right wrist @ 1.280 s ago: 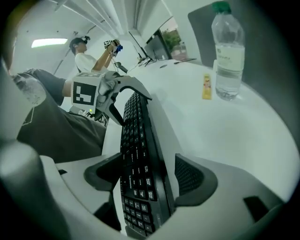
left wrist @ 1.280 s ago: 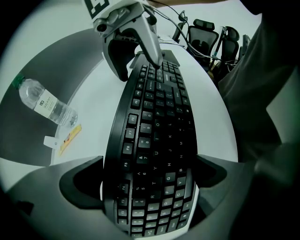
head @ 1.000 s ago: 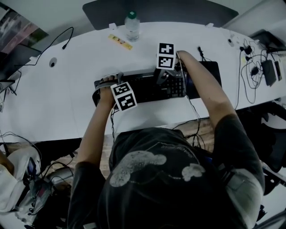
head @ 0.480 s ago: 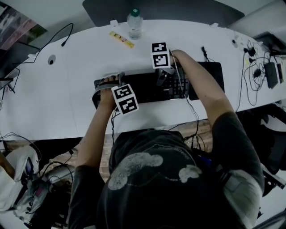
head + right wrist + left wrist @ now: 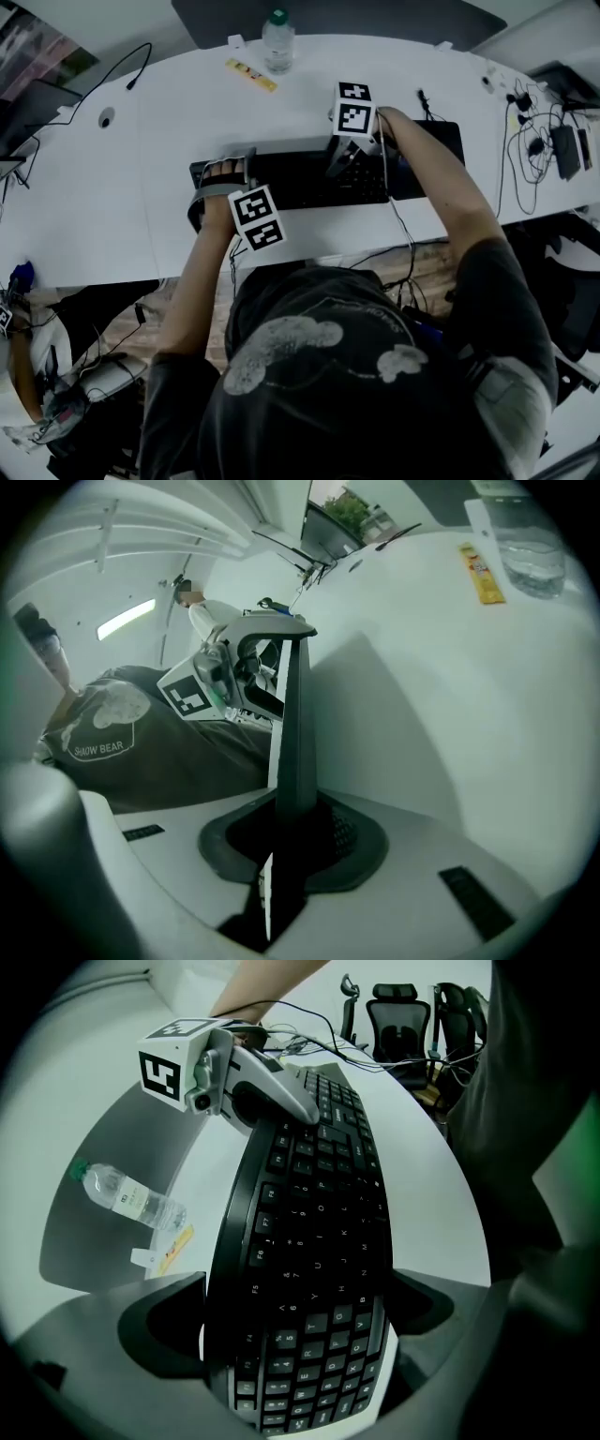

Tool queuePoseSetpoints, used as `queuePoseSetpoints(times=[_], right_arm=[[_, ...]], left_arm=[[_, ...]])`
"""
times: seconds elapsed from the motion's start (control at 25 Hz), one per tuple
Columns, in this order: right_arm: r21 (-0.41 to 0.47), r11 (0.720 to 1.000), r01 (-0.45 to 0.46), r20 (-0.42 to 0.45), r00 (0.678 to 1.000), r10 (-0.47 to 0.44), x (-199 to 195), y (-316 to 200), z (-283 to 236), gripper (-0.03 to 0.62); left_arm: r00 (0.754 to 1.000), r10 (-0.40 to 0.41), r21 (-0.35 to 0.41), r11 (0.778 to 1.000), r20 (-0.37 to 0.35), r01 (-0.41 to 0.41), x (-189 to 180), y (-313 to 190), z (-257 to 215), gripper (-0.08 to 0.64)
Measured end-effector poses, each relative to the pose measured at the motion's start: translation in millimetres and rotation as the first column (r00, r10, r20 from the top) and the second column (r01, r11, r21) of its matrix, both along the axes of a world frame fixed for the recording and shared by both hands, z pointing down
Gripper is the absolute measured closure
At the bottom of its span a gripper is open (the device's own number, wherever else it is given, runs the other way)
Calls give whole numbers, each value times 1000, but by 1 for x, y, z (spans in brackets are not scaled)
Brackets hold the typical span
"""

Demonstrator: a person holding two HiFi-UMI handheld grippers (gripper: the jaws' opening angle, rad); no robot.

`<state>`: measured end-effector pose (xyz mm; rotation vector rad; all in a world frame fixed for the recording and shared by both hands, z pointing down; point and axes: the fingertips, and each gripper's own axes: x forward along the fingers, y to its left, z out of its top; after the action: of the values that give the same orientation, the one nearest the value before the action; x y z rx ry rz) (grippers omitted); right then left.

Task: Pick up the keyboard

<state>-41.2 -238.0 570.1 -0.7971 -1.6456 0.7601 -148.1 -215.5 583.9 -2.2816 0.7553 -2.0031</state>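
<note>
The keyboard (image 5: 309, 178) spans the centre of the head view, over the white worktop (image 5: 141, 206). The left gripper (image 5: 223, 174) has its fingers (image 5: 159, 1330) spread wide, clamping the keyboard's left end. The right gripper (image 5: 342, 161) has its fingers (image 5: 361, 841) closing, nearly together, on the thin upper edge.

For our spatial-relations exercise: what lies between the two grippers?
The keyboard spans that stretch, clearest in the head view. The left gripper grips its left end. The right gripper, jaws closing, has the keyboard between them further along.

light: dim, cool | shadows: soft | edges: fisheye warp, dark vignette | focus: sharp
</note>
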Motion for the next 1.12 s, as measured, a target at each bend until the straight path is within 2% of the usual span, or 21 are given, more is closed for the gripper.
queuePoseSetpoints(times=[0.16,0.32,0.52,0.68,0.8,0.88,0.96,1.0,1.12], right_arm=[[-51,994,-102,36,994,104,0,13,-16,535],[-75,975,-209,43,976,212,9,20,-22,535],[-61,954,-294,97,949,299,22,30,-30,535],[-71,924,-375,147,913,381,30,38,-39,534],[-74,893,-444,215,867,449,38,42,-48,535],[-84,868,-490,269,827,493,45,44,-53,535],[-81,842,-533,329,783,527,53,46,-59,535],[-73,828,-555,354,762,542,58,47,-61,535],[-70,782,-619,412,696,588,71,54,-69,534]], left_arm=[[1000,-12,23,1000,1,12,-3,7,-8,-21],[999,-41,98,994,-20,43,-5,6,-23,-21],[998,-55,173,983,-8,55,0,6,-42,-21],[991,-105,236,964,-78,120,4,9,-61,-21],[971,-164,268,941,-177,207,11,12,-77,-21],[942,-209,285,916,-263,283,17,16,-89,-21],[887,-258,282,882,-382,378,25,22,-101,-21],[848,-282,266,864,-448,428,28,25,-106,-21],[708,-345,175,816,-617,550,36,42,-114,-20]])
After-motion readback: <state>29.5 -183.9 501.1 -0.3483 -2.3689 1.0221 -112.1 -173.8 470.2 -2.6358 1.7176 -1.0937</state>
